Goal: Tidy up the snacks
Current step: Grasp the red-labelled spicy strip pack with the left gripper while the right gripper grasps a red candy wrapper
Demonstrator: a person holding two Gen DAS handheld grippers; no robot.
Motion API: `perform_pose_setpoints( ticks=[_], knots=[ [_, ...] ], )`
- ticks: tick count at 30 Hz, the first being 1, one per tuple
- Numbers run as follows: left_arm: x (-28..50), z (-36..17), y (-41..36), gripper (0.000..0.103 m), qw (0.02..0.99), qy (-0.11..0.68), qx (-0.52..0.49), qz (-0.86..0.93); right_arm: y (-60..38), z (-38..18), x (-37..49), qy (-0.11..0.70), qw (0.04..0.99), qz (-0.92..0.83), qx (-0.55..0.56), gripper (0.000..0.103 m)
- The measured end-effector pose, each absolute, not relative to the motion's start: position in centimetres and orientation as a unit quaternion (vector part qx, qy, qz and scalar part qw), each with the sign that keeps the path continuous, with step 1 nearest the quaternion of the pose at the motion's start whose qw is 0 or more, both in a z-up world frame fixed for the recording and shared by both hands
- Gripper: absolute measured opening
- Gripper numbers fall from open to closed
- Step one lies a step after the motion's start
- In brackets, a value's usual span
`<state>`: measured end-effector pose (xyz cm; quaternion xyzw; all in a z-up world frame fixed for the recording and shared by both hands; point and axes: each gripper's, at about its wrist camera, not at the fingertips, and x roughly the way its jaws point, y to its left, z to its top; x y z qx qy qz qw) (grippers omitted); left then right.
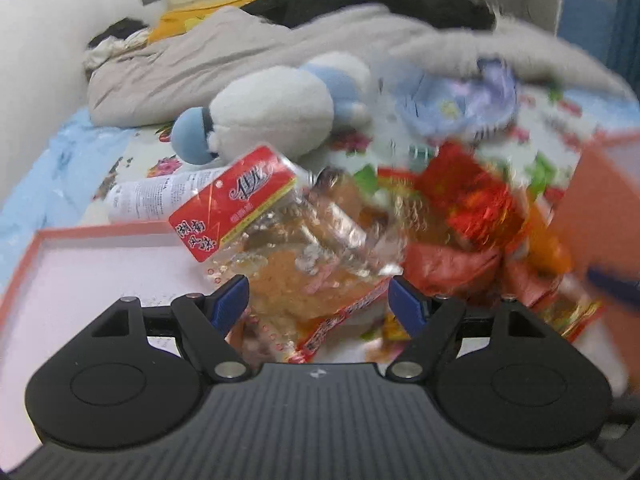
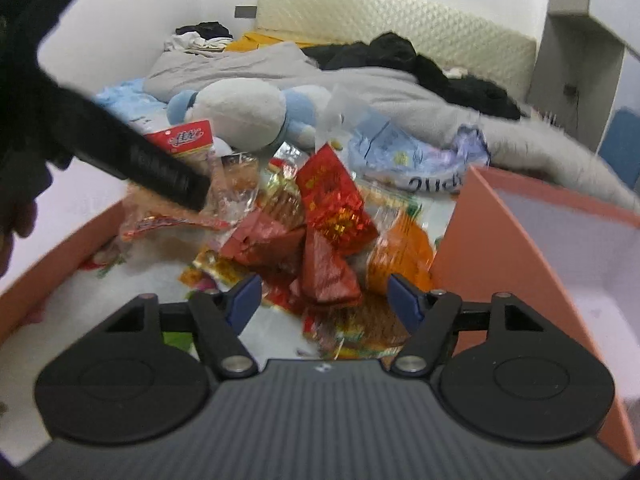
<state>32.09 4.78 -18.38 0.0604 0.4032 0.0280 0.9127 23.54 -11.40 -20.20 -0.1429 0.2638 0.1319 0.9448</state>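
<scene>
A heap of snack packets lies on the flowered bedsheet between two boxes. My left gripper (image 1: 320, 298) is open over a clear bag with a red label (image 1: 280, 248). The bag lies between its blue pads (image 1: 236, 296), and I see no firm squeeze. In the right wrist view the same bag (image 2: 180, 208) lies under the left gripper's black finger (image 2: 168, 172). My right gripper (image 2: 325, 298) is open low over a dark red triangular packet (image 2: 326, 276), its pads apart from it. A shiny red packet (image 2: 336, 200) and an orange one (image 2: 400, 252) lie just beyond.
An orange-rimmed box with a pale floor (image 1: 100, 232) lies to the left, and a second one (image 2: 460, 232) stands to the right. Behind the heap are a white and blue plush toy (image 2: 240, 112), a white tube (image 1: 160, 196), a pale blue plastic bag (image 2: 400, 160) and a grey blanket (image 2: 400, 88).
</scene>
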Motion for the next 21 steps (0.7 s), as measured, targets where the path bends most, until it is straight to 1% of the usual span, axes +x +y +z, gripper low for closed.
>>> perform_pose_setpoints(
  ticks=[2,3,8,10,12,14,16,18,19,21],
  knots=[
    [32.2,-19.0,4.6,0.08,0.907,0.41,0.095,0.014,-11.1,-20.9,24.3,0.27,0.94,0.129,-0.162,0.069],
    [32.3,-19.4,4.5,0.08,0.903,0.413,0.119,0.008,-11.3,-21.3,24.7,0.276,0.939,0.129,-0.16,0.065],
    [32.5,-21.1,3.5,0.08,0.882,0.422,0.212,-0.011,-11.1,-22.2,26.0,0.278,0.936,0.125,-0.174,0.064],
    [32.6,-21.9,2.9,0.078,0.872,0.421,0.25,-0.013,-10.8,-22.4,26.3,0.278,0.935,0.127,-0.182,0.064],
    [32.8,-22.6,2.7,0.072,0.863,0.432,0.262,-0.017,-10.5,-22.6,26.9,0.285,0.931,0.132,-0.186,0.064],
    [33.0,-23.1,2.7,0.071,0.86,0.433,0.269,-0.015,-10.3,-22.8,27.3,0.29,0.928,0.138,-0.188,0.064],
    [33.2,-23.3,2.8,0.055,0.86,0.427,0.279,-0.004,-10.1,-23.1,27.5,0.299,0.925,0.142,-0.189,0.051],
    [33.3,-23.0,3.2,0.051,0.865,0.425,0.267,-0.003,-10.0,-23.2,27.3,0.296,0.925,0.142,-0.192,0.051],
    [33.3,-22.8,3.5,0.049,0.867,0.424,0.26,-0.002,-10.1,-23.0,27.2,0.296,0.925,0.143,-0.19,0.047],
    [33.2,-22.5,3.8,0.046,0.871,0.423,0.249,-0.002,-10.2,-22.7,27.1,0.297,0.926,0.142,-0.183,0.045]
  ],
)
